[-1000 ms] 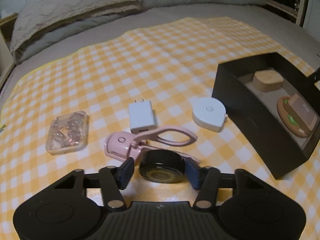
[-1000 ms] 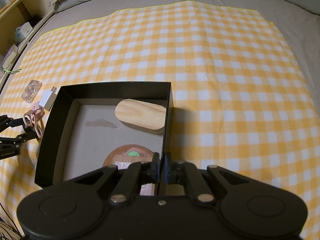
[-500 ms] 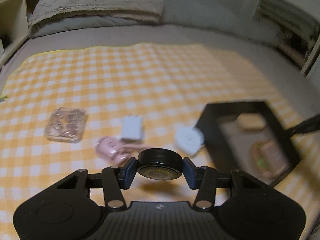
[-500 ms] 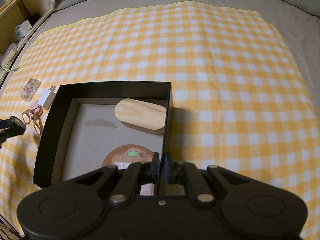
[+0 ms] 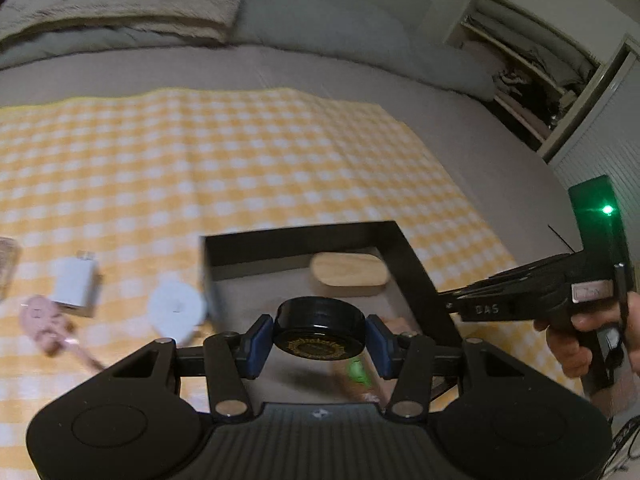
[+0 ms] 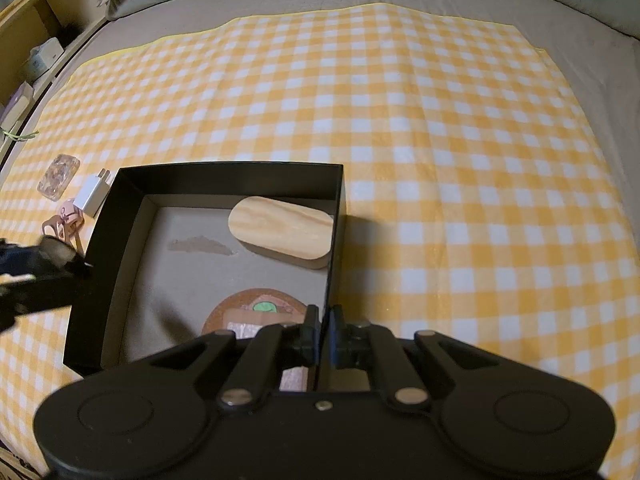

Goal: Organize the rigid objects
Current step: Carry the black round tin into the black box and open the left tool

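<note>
My left gripper [image 5: 319, 340] is shut on a black round tin [image 5: 320, 326] and holds it in the air over the near part of the open black box [image 5: 304, 240]. In the right wrist view that gripper [image 6: 52, 258] shows blurred at the box's left wall. My right gripper [image 6: 322, 332] is shut on the right wall of the black box [image 6: 228, 174]. Inside lie a wooden oval case [image 6: 282, 232] and a cork coaster [image 6: 256, 306] with a pinkish block on it. On the cloth left of the box lie a white charger [image 5: 76, 284], a white tape measure [image 5: 176, 310], a pink curler [image 5: 44, 318] and a clear case [image 6: 59, 176].
Everything rests on a yellow checked cloth [image 6: 440, 120] spread over a grey bed. A pillow [image 5: 120, 0] lies at the head. Wooden shelves [image 6: 36, 40] stand along the left, and an open closet [image 5: 532, 80] at the far right. A hand [image 5: 568, 344] holds the right gripper.
My left gripper has lifted the black tin off the cloth beside the curler and carried it right, over the box. The right gripper and the box have stayed still.
</note>
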